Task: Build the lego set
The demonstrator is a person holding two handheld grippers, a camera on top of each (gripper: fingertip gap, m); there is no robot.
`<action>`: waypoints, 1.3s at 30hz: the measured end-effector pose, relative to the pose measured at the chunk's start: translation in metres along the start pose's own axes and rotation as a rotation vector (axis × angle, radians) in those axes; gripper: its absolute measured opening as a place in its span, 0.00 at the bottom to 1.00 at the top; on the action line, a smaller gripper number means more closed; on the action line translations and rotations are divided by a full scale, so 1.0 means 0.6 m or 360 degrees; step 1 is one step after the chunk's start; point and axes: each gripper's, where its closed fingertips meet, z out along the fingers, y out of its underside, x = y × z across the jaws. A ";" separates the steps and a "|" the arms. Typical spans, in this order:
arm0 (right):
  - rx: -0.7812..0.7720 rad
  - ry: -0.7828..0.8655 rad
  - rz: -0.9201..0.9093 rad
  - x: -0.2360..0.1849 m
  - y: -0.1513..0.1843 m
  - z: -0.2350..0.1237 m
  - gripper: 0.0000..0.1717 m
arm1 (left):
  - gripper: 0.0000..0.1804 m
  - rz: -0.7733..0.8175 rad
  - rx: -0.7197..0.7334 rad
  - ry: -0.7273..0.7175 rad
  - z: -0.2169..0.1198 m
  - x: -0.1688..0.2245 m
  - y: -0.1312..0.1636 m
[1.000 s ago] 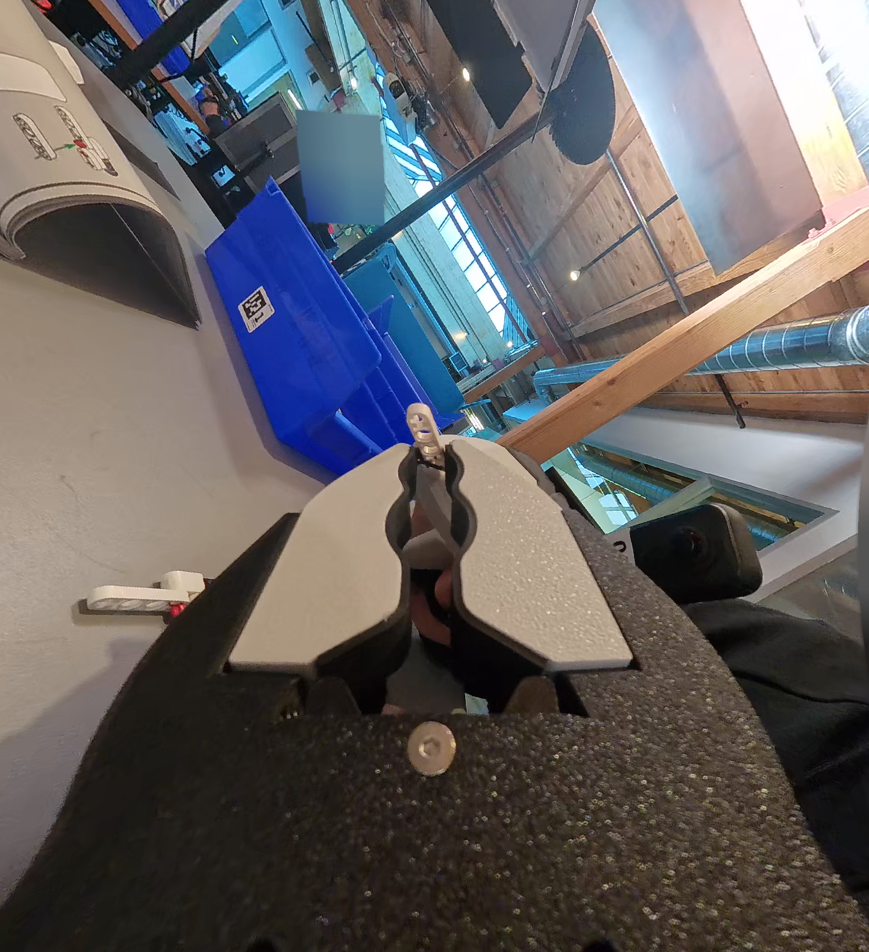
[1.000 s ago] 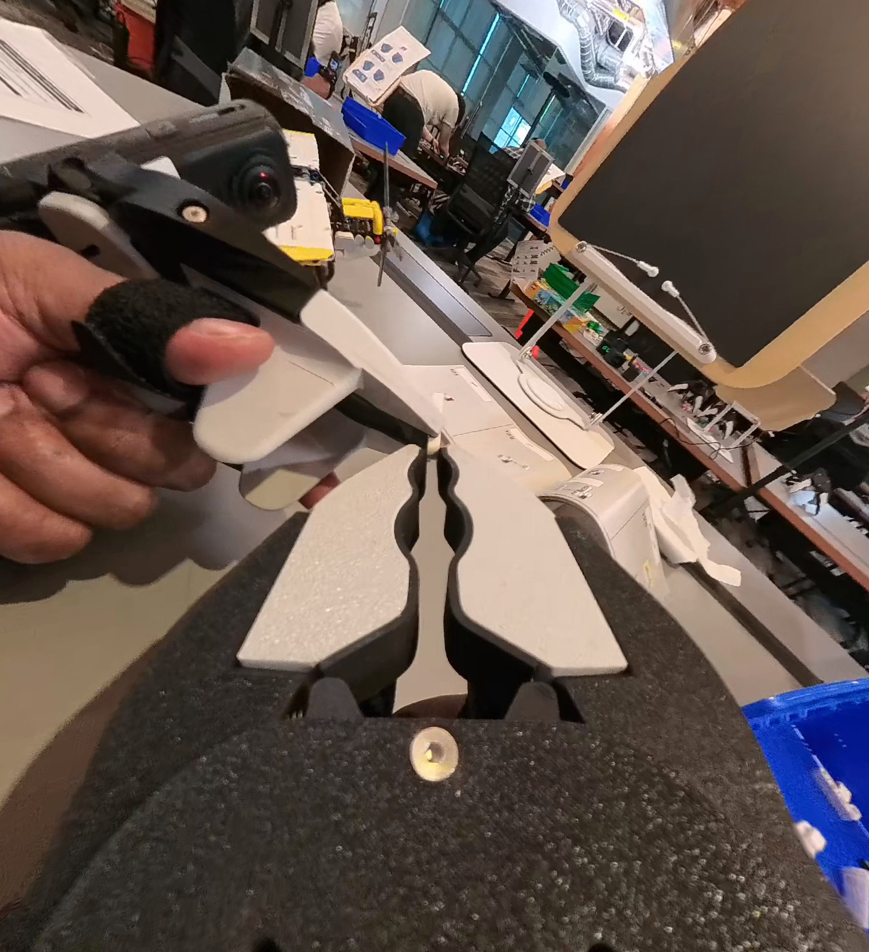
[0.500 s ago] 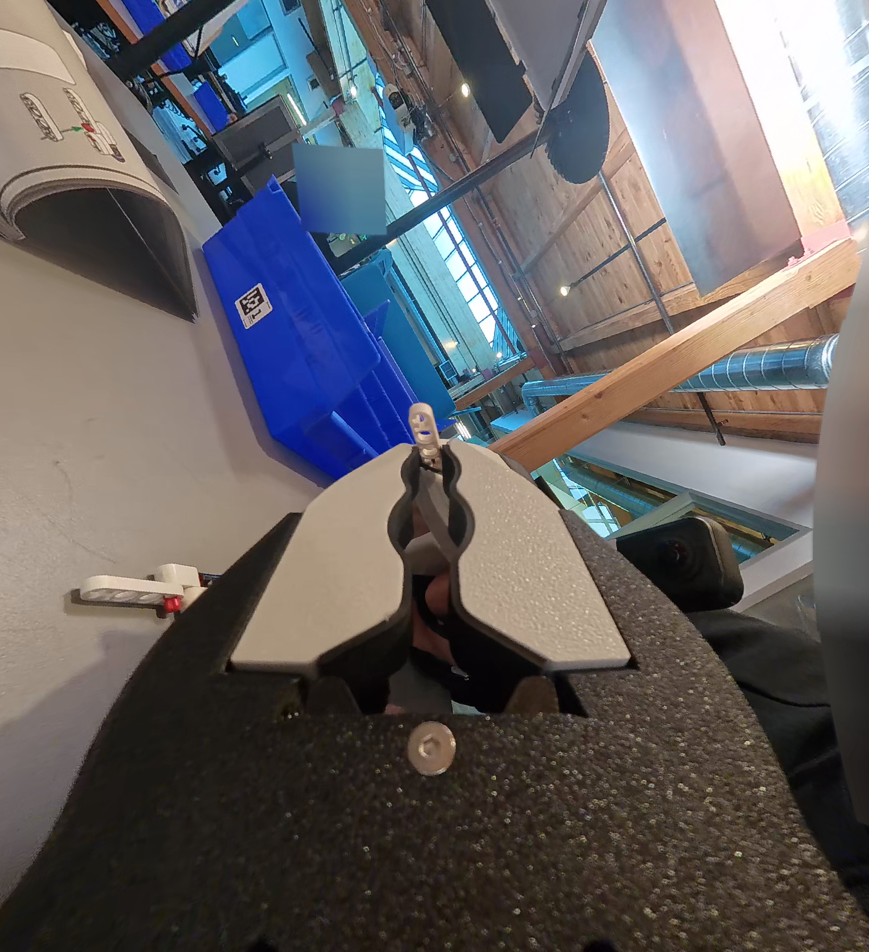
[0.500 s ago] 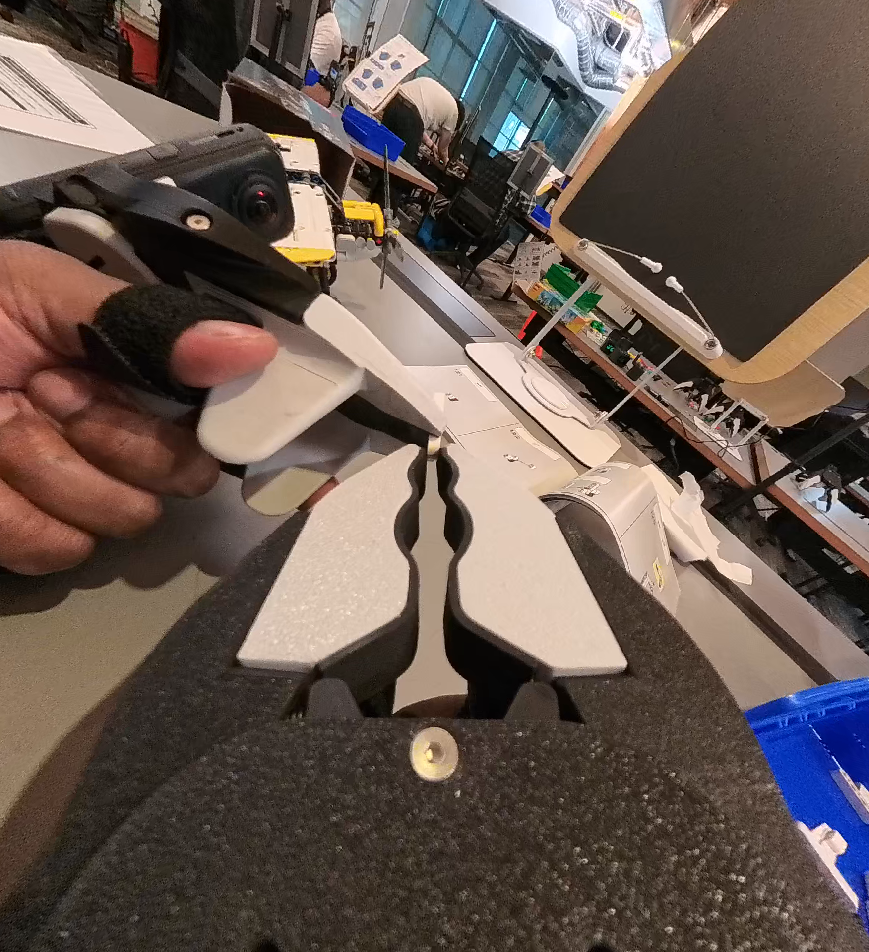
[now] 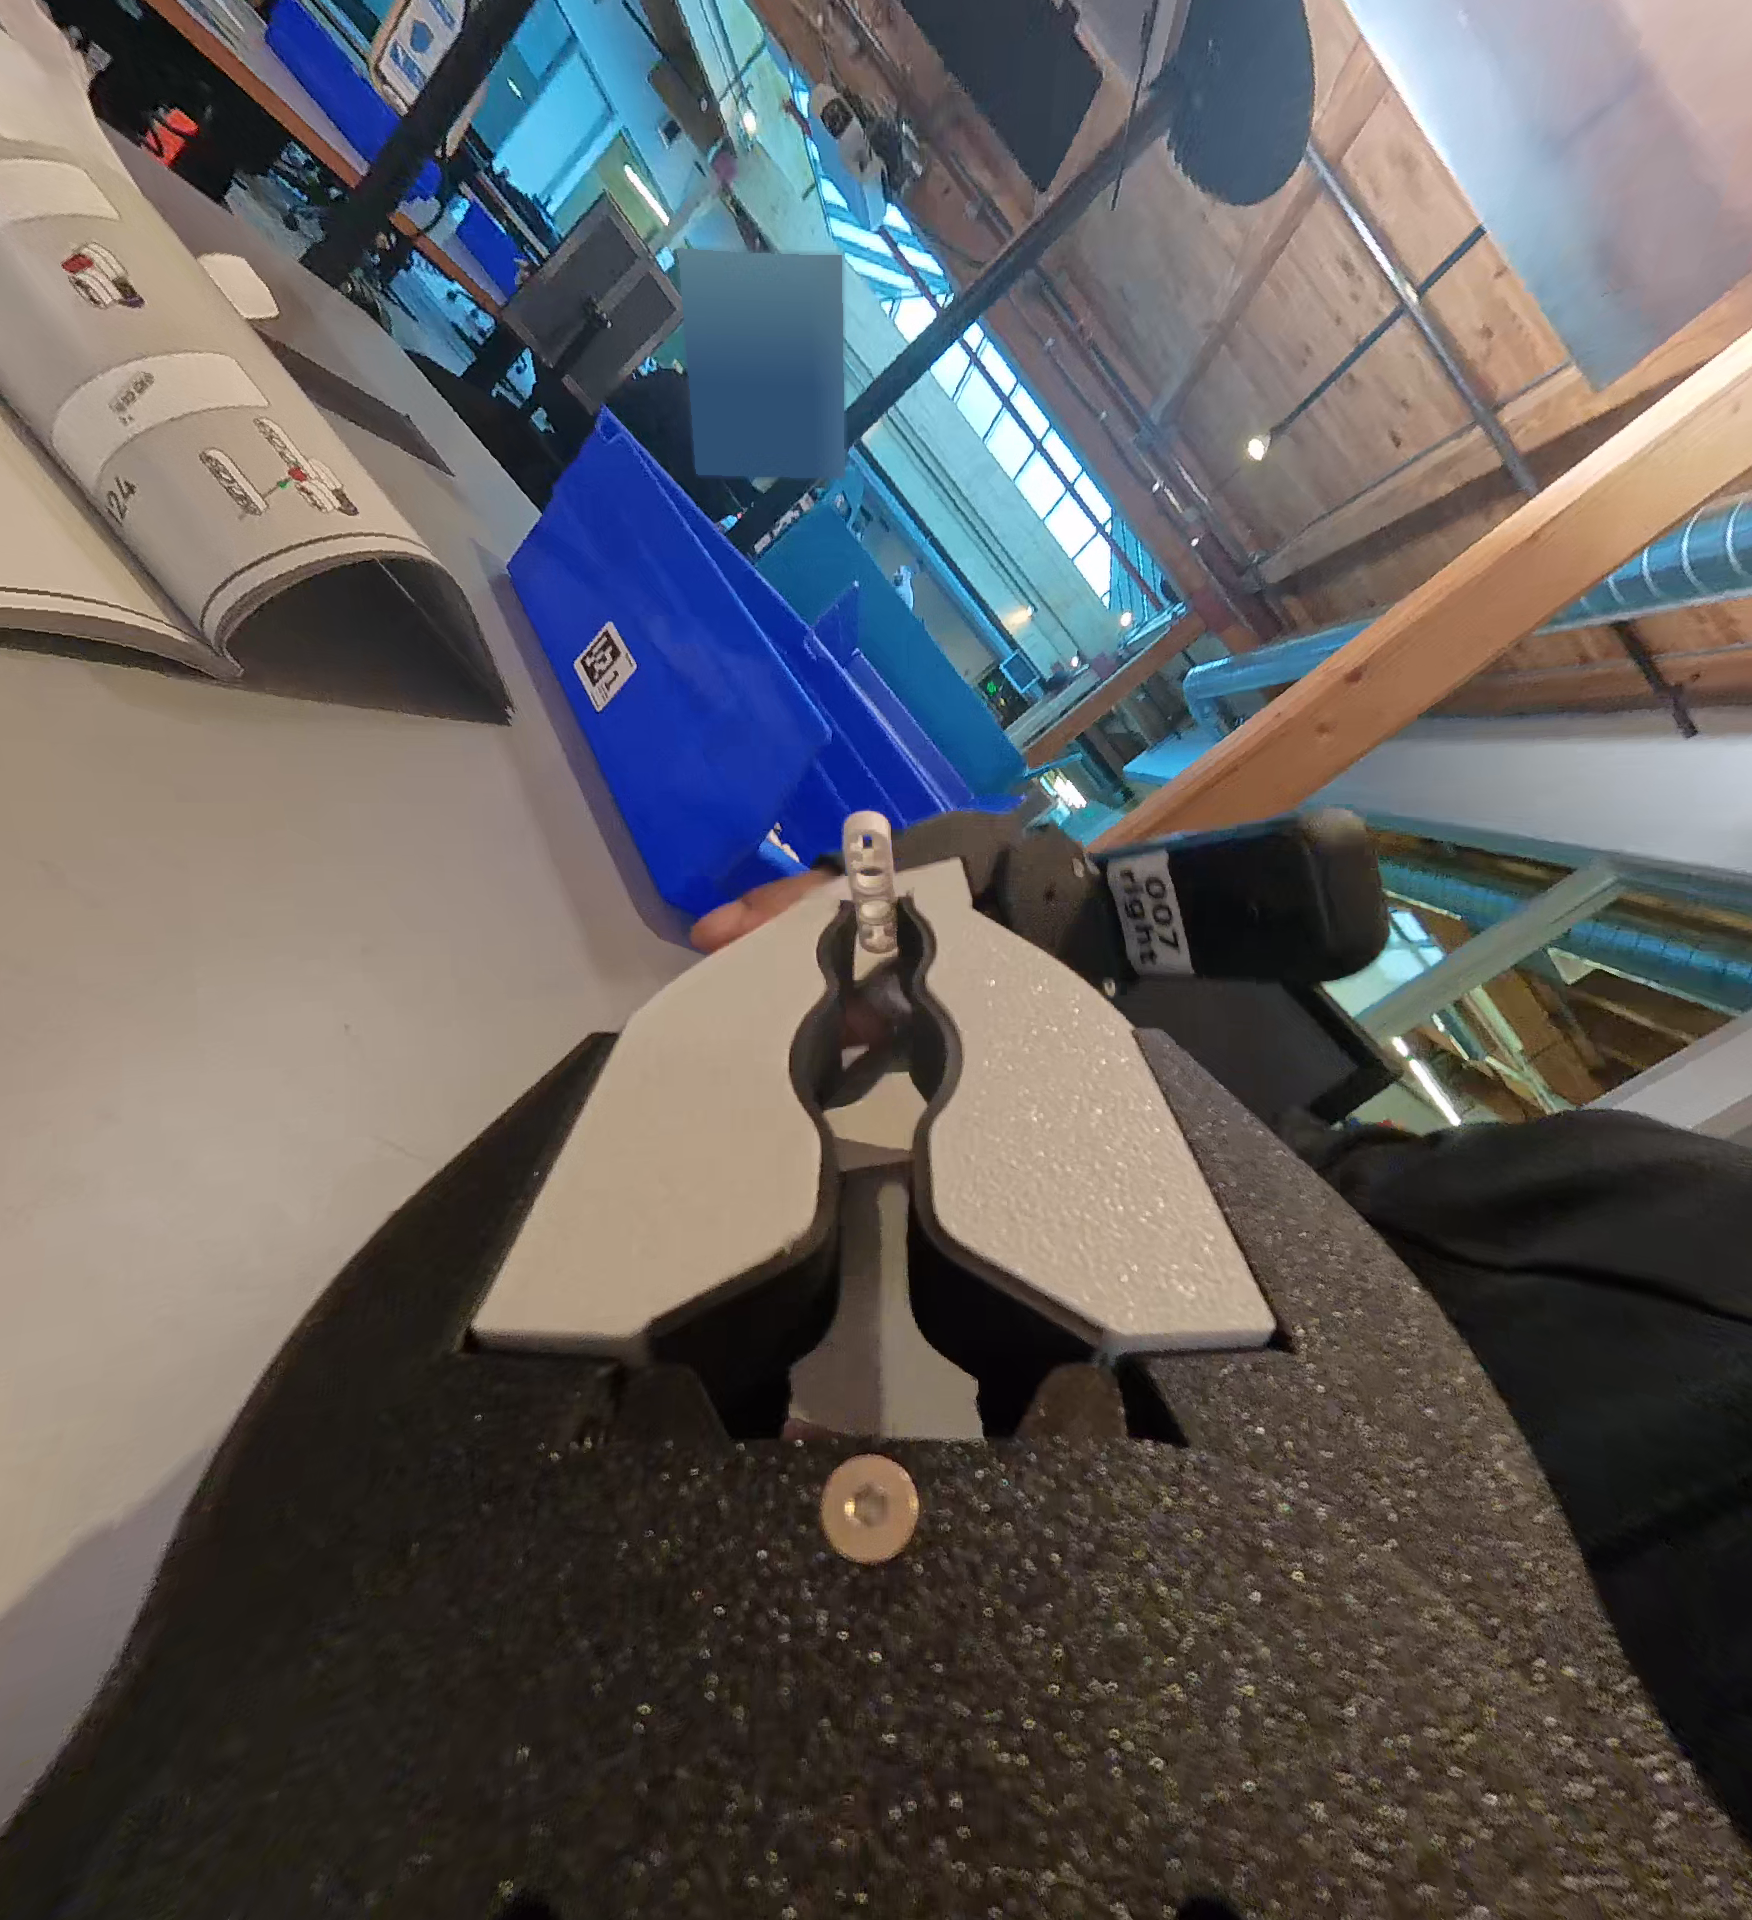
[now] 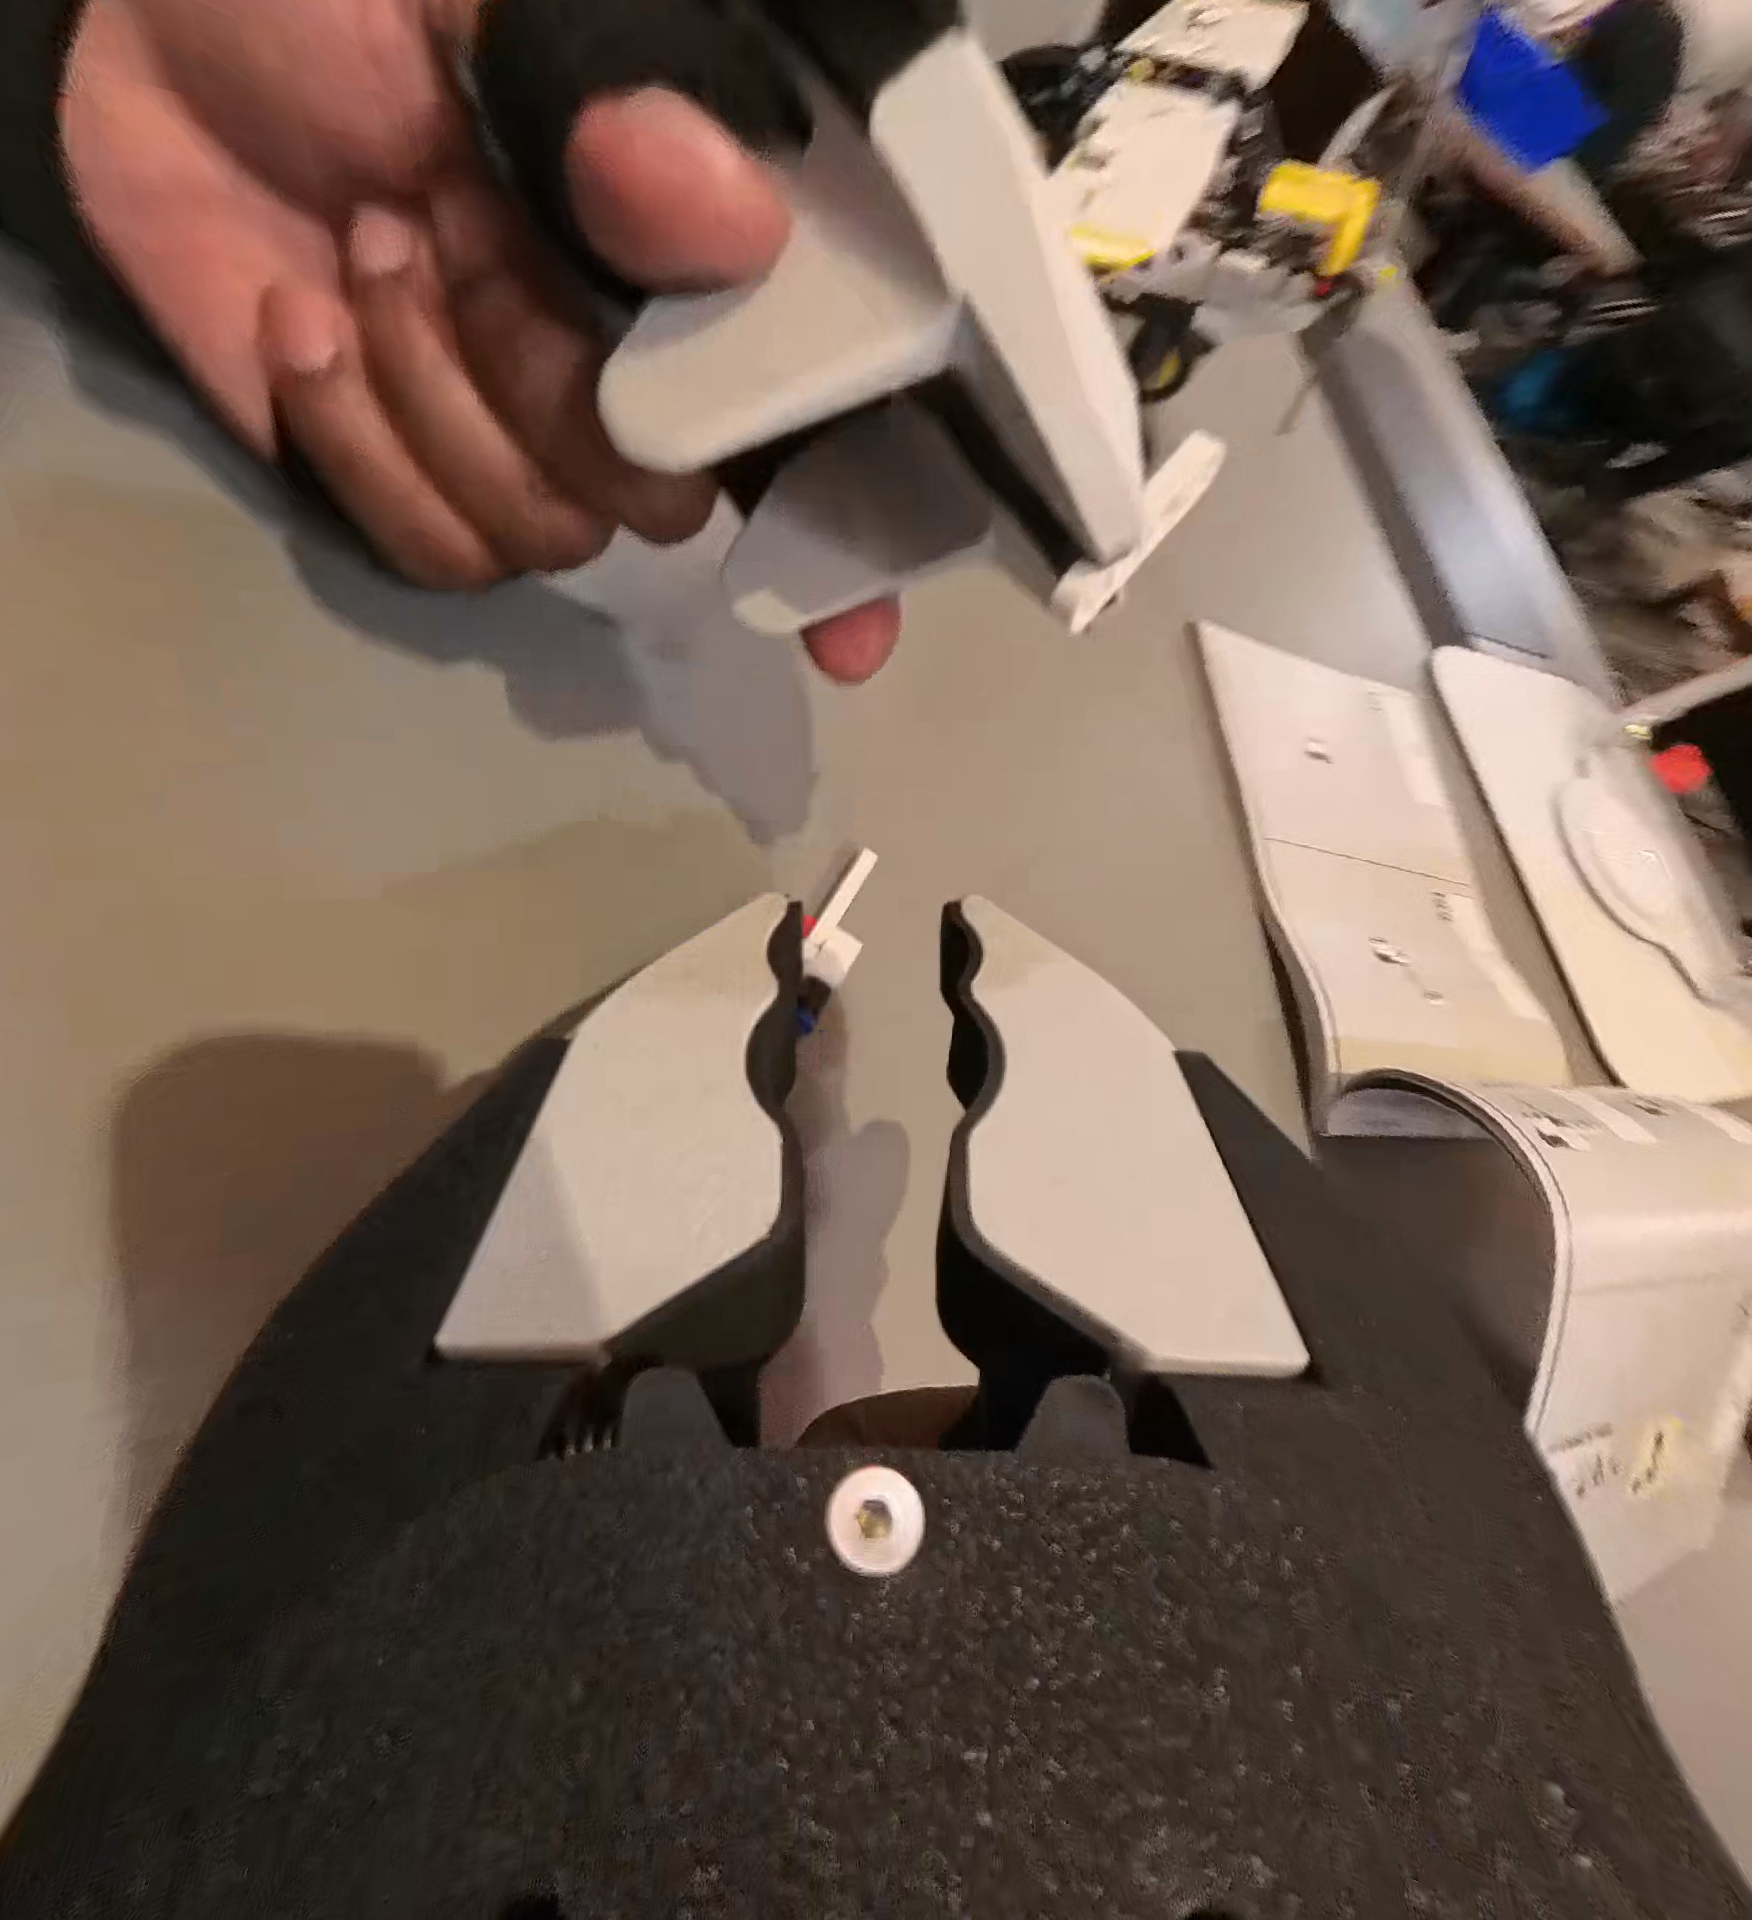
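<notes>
My left gripper (image 5: 877,920) is shut on a small light grey beam with holes (image 5: 867,873), which sticks out past the fingertips. In the right wrist view, a hand (image 6: 384,312) holds this gripper (image 6: 1090,561) up over the grey table (image 6: 332,831), with the pale beam (image 6: 1158,520) in its tips. My right gripper (image 6: 869,906) is open and points down at the table. A small white piece with red and blue pins (image 6: 830,930) lies on the table between the fingers, close to the left fingertip (image 6: 773,914). Neither pad presses on it. The right gripper's black body (image 5: 1215,914) shows just behind the held beam.
A blue bin (image 5: 685,665) stands on the table beyond the left gripper. An open instruction booklet (image 5: 176,468) lies at the left, and also shows in the right wrist view (image 6: 1391,883). A white flat pad (image 6: 1630,883) lies beside it. A yellow-and-white brick model (image 6: 1215,218) stands farther back. The tips of one gripper are about 6 centimeters away from the tips of the other.
My right gripper was shut at the tip of the left gripper's beam. It has opened, swung down and now hangs over the white piece on the table. The left gripper keeps hold of its beam.
</notes>
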 end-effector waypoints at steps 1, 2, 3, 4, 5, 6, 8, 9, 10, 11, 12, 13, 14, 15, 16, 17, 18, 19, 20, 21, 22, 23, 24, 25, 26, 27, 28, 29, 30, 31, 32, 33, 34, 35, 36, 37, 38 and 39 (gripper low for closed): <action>-0.0023 -0.0066 -0.0010 0.002 0.007 0.004 0.16 | 0.04 0.0011 -0.0018 -0.0006 -0.002 -0.002 0.000; -0.0049 -0.0140 0.0001 0.002 0.013 0.009 0.18 | 0.04 0.0022 -0.0039 -0.0005 -0.004 -0.002 0.001; -0.0084 -0.0240 0.0013 -0.003 0.020 0.015 0.21 | 0.04 0.0029 -0.0058 -0.0001 -0.005 -0.003 0.001; -0.0124 -0.0335 0.0009 -0.009 0.027 0.021 0.22 | 0.04 0.0037 -0.0068 -0.0002 -0.008 -0.004 0.001; -0.0159 -0.0403 -0.0011 -0.014 0.032 0.028 0.24 | 0.04 0.0041 -0.0079 0.0004 -0.010 -0.004 0.001; -0.0198 -0.0463 -0.0048 -0.020 0.039 0.033 0.26 | 0.04 0.0041 -0.0098 0.0012 -0.012 -0.005 0.001; -0.0280 -0.0520 -0.0097 -0.022 0.050 0.044 0.28 | 0.04 0.0044 -0.0107 0.0014 -0.018 -0.007 0.000; -0.0276 -0.0549 -0.0092 -0.022 0.047 0.047 0.27 | 0.04 0.0044 -0.0115 0.0019 -0.021 -0.007 -0.001; -0.0282 -0.0580 -0.0106 -0.024 0.045 0.048 0.28 | 0.04 0.0045 -0.0123 0.0022 -0.023 -0.007 -0.001; -0.0290 -0.0596 -0.0132 -0.024 0.045 0.050 0.28 | 0.04 0.0048 -0.0128 0.0024 -0.026 -0.008 -0.001; -0.0297 -0.0620 -0.0153 -0.025 0.045 0.050 0.28 | 0.04 0.0051 -0.0134 0.0029 -0.028 -0.008 -0.001; -0.0304 -0.0658 -0.0159 -0.028 0.045 0.050 0.28 | 0.04 0.0045 -0.0144 0.0029 -0.031 -0.009 -0.001; -0.0319 -0.0701 -0.0158 -0.031 0.046 0.049 0.27 | 0.04 0.0034 -0.0149 0.0036 -0.032 -0.008 -0.001; -0.0332 -0.0734 -0.0162 -0.033 0.047 0.048 0.27 | 0.04 0.0023 -0.0152 0.0048 -0.034 -0.007 -0.001; -0.0343 -0.0757 -0.0172 -0.033 0.047 0.047 0.27 | 0.04 0.0017 -0.0159 0.0059 -0.035 -0.005 0.000; -0.0356 -0.0775 -0.0184 -0.033 0.046 0.047 0.27 | 0.04 0.0017 -0.0168 0.0062 -0.036 -0.005 0.001; -0.0368 -0.0794 -0.0198 -0.032 0.045 0.046 0.26 | 0.04 0.0018 -0.0176 0.0062 -0.037 -0.005 0.002; -0.0382 -0.0821 -0.0210 -0.033 0.044 0.045 0.25 | 0.04 0.0017 -0.0181 0.0063 -0.039 -0.006 0.003; -0.0400 -0.0854 -0.0219 -0.034 0.043 0.044 0.23 | 0.04 0.0013 -0.0185 0.0064 -0.040 -0.006 0.004; -0.0425 -0.0891 -0.0225 -0.035 0.042 0.043 0.22 | 0.04 0.0008 -0.0188 0.0065 -0.040 -0.007 0.005; -0.0453 -0.0912 -0.0237 -0.036 0.043 0.044 0.22 | 0.04 0.0004 -0.0191 0.0065 -0.041 -0.008 0.005; -0.0485 -0.0918 -0.0253 -0.034 0.045 0.046 0.22 | 0.04 0.0002 -0.0192 0.0065 -0.041 -0.008 0.005; -0.0515 -0.0919 -0.0270 -0.031 0.048 0.049 0.22 | 0.04 0.0000 -0.0192 0.0068 -0.042 -0.008 0.005; -0.0538 -0.0923 -0.0279 -0.029 0.050 0.051 0.22 | 0.04 -0.0001 -0.0193 0.0072 -0.042 -0.007 0.005; -0.0554 -0.0934 -0.0283 -0.028 0.051 0.052 0.21 | 0.04 0.0002 -0.0195 0.0077 -0.041 -0.005 0.006; -0.0563 -0.0949 -0.0287 -0.029 0.051 0.053 0.21 | 0.04 0.0008 -0.0199 0.0080 -0.041 -0.004 0.006; -0.0569 -0.0966 -0.0294 -0.030 0.052 0.054 0.21 | 0.04 0.0014 -0.0203 0.0082 -0.041 -0.003 0.006; -0.0573 -0.0981 -0.0298 -0.031 0.052 0.054 0.20 | 0.04 0.0017 -0.0207 0.0081 -0.041 -0.002 0.007; -0.0584 -0.0998 -0.0290 -0.032 0.052 0.053 0.20 | 0.04 0.0017 -0.0208 0.0080 -0.041 -0.003 0.007; -0.0601 -0.1016 -0.0273 -0.033 0.053 0.052 0.19 | 0.04 0.0013 -0.0208 0.0080 -0.041 -0.003 0.007; -0.0616 -0.1030 -0.0251 -0.034 0.054 0.051 0.18 | 0.04 0.0007 -0.0208 0.0079 -0.041 -0.004 0.007; -0.0627 -0.1039 -0.0223 -0.035 0.055 0.050 0.17 | 0.04 0.0002 -0.0209 0.0073 -0.041 -0.005 0.007; -0.0628 -0.1033 -0.0201 -0.035 0.055 0.050 0.17 | 0.04 -0.0003 -0.0212 0.0059 -0.041 -0.007 0.008; -0.0623 -0.1015 -0.0187 -0.035 0.054 0.051 0.16 | 0.04 -0.0008 -0.0219 0.0037 -0.041 -0.011 0.009; -0.0617 -0.0990 -0.0157 -0.036 0.053 0.052 0.16 | 0.04 -0.0013 -0.0227 0.0011 -0.041 -0.015 0.011; -0.0603 -0.0959 -0.0120 -0.036 0.052 0.053 0.16 | 0.04 -0.0018 -0.0237 -0.0018 -0.041 -0.018 0.013; -0.0577 -0.0916 -0.0088 -0.036 0.050 0.055 0.16 | 0.04 -0.0024 -0.0254 -0.0056 -0.041 -0.023 0.016; -0.0543 -0.0858 -0.0058 -0.035 0.047 0.058 0.16 | 0.04 -0.0027 -0.0280 -0.0107 -0.041 -0.030 0.022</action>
